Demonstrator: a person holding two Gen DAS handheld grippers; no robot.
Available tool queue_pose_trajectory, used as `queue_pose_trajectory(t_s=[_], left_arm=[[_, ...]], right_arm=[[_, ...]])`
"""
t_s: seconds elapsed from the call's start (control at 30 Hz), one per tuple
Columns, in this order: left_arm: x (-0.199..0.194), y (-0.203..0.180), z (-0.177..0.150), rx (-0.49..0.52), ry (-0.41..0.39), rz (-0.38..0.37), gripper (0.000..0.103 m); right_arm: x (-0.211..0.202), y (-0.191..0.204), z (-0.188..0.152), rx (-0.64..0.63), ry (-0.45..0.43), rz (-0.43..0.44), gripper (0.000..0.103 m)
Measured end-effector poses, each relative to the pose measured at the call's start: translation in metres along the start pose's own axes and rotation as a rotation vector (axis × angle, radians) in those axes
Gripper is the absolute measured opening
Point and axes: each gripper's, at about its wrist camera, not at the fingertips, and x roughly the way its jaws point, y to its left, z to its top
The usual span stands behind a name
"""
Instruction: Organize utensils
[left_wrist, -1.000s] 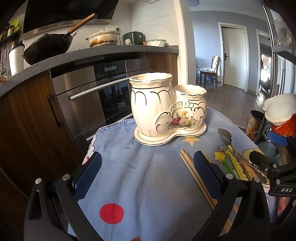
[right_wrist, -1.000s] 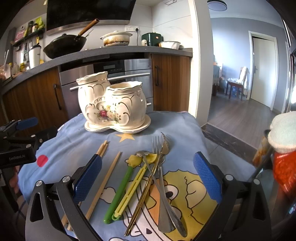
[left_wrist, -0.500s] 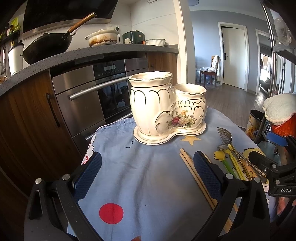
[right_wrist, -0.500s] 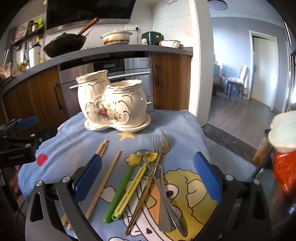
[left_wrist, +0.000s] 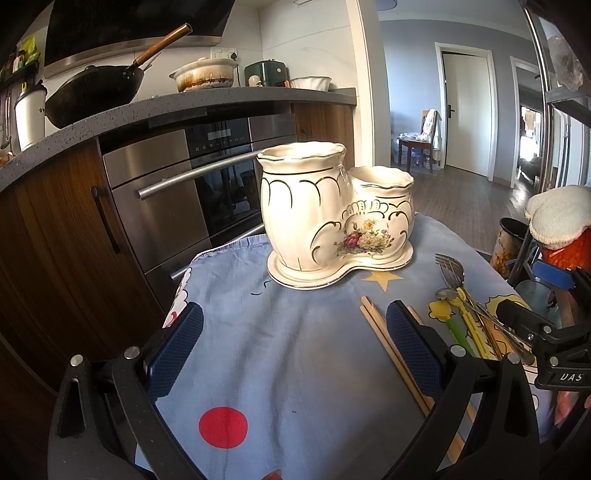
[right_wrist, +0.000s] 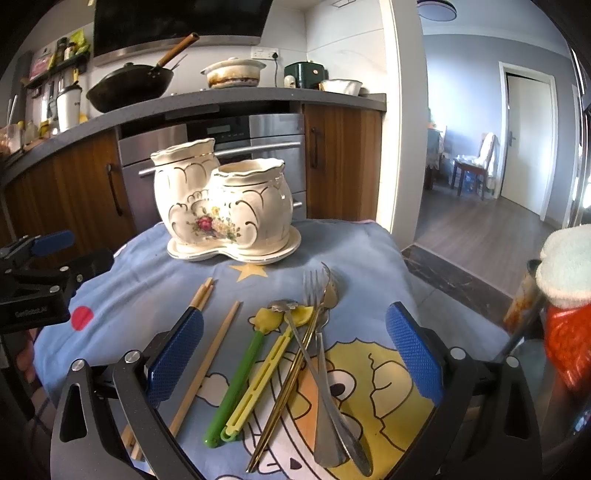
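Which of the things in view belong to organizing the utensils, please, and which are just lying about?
For the job: holder, chopsticks, green spoon, yellow spoon, fork, metal spoon.

Lying about: wok, pot, white cup, oven, tablecloth.

A black wok (right_wrist: 129, 85) with a wooden handle sits on the grey counter (right_wrist: 229, 99) at the far side, a stained white pot (right_wrist: 233, 72) to its right. Below is a steel oven (right_wrist: 236, 155) between dark wood cabinets (right_wrist: 343, 162). A white door (right_wrist: 528, 136) stands far right.
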Motion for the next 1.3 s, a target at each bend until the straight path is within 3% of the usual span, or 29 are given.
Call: queue_pose_trajectory(t_s=[0.63, 0.77, 0.93, 1.23, 1.3], left_arm=[[0.004, -0.002, -0.001, 0.008, 0.010, -0.004, 0.098], [0.008, 0.000, -0.002, -0.003, 0.039, -0.022, 0.098], [0.018, 0.008, -0.002, -0.043, 0.109, 0.008, 0.098], [0.021, 0.000, -0.007, 0.051, 0.060, 0.030, 0.098], [0.023, 0.001, -0.007, 0.045, 0.068, -0.021, 0.098]], right_arm=[[0.003, -0.005, 0.000, 0.003, 0.008, -0.004, 0.098], [0.003, -0.008, -0.001, 0.006, 0.006, -0.010, 0.098], [0.004, -0.014, -0.001, -0.002, 0.006, -0.025, 0.098], [0.019, -0.022, 0.001, -0.076, 0.092, -0.041, 0.098], [0.022, -0.023, 0.004, -0.101, 0.115, -0.033, 0.098]])
